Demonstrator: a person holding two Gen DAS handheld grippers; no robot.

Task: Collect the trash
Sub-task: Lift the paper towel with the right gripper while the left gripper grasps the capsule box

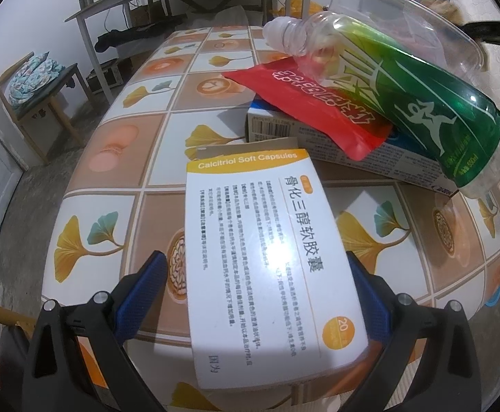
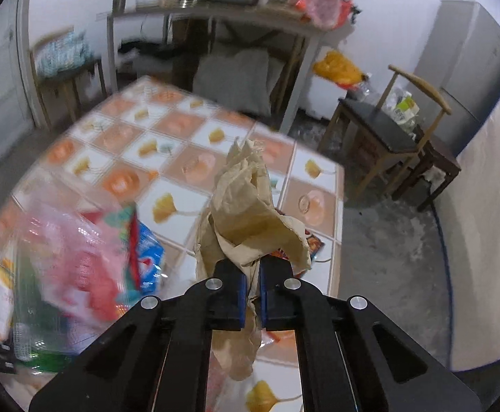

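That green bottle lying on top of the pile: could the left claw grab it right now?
Probably not yet. The left claw is already full, its pads pressed on the white medicine box. The green bottle lies uncovered on the red packet, so the way looks free once the box is dropped.

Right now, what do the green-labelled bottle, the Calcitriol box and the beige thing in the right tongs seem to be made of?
Green-labelled bottle: clear thin plastic, glossy; see-through neck and base, shiny film label.
Calcitriol box: coated white cardboard; glare patch, brown raw flap at its far end.
Beige thing: probably thin matte paper, a wrapper or napkin; it holds sharp crumples.
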